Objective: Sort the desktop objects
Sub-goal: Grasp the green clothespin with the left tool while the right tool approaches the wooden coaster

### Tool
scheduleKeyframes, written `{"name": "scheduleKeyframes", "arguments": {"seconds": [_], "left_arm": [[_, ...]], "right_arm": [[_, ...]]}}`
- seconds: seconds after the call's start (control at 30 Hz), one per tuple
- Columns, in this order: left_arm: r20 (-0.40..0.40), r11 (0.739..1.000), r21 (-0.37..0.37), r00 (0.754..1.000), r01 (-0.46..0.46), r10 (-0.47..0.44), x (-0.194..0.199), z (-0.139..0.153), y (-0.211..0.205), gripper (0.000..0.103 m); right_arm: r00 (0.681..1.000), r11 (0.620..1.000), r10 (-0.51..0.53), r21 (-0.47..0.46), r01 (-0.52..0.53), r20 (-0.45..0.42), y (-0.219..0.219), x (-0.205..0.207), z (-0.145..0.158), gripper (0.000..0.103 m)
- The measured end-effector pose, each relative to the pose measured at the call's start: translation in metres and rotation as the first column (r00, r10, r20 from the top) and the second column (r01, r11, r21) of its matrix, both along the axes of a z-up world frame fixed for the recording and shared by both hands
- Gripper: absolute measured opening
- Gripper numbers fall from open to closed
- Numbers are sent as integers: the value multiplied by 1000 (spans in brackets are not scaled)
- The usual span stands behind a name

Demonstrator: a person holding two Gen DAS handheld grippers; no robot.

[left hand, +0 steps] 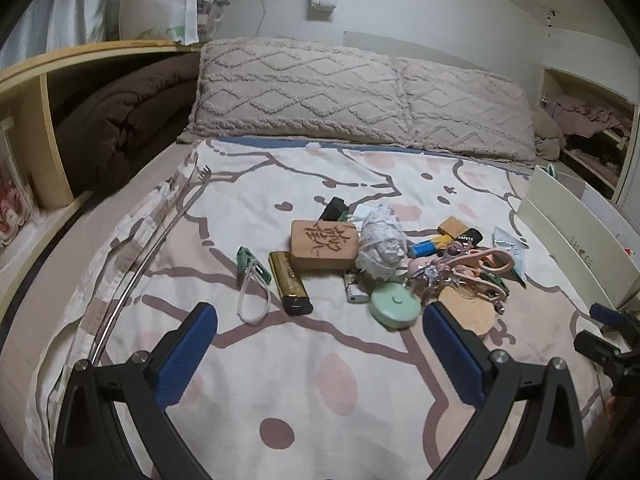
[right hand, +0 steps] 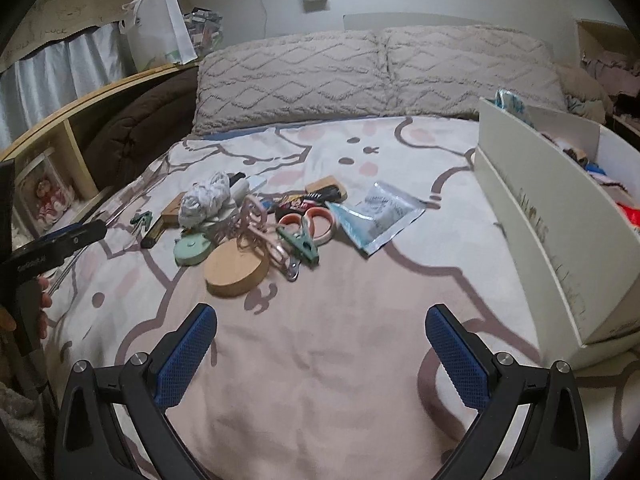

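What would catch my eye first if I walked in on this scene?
Most likely the heap of small clutter in the middle of the patterned bedspread: a carved wooden block, a crumpled white wad beside it, a gold lighter in front, and pink-handled scissors. Next, the two open blue-padded grippers, left gripper and right gripper, both empty, and the white box on the bed's right.

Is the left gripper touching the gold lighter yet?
Apart. The left wrist view shows the left gripper open, with bare bedsheet between its blue fingertips and the gold lighter, which lies farther ahead.
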State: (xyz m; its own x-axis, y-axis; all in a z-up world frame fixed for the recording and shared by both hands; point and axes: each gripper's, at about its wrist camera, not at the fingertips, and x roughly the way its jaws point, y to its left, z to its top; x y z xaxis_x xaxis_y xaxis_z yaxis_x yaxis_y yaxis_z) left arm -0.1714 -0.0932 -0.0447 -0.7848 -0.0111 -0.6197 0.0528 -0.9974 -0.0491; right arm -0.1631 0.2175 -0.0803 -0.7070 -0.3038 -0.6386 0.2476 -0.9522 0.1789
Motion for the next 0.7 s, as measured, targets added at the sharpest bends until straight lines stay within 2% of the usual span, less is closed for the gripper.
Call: {"name": "scheduleKeyframes", "arguments": {"seconds": [0.27,0.47,0.7], "left_arm": [[68,997,35,996,-64,61,-13,-17,-21,103],[122,994,55,988,-99,92,-27,-28,-33,101],[198,988,99,975,-122,101,-43,-46,-46,89]], "right_arm": [[999,998,28,-56,-25,46,-1,1,-8,103],[997,998,59,-28,-58,56,-12,4,-11,103],[991,996,85,-15,-84,103,-24,5,-20,103]]}}
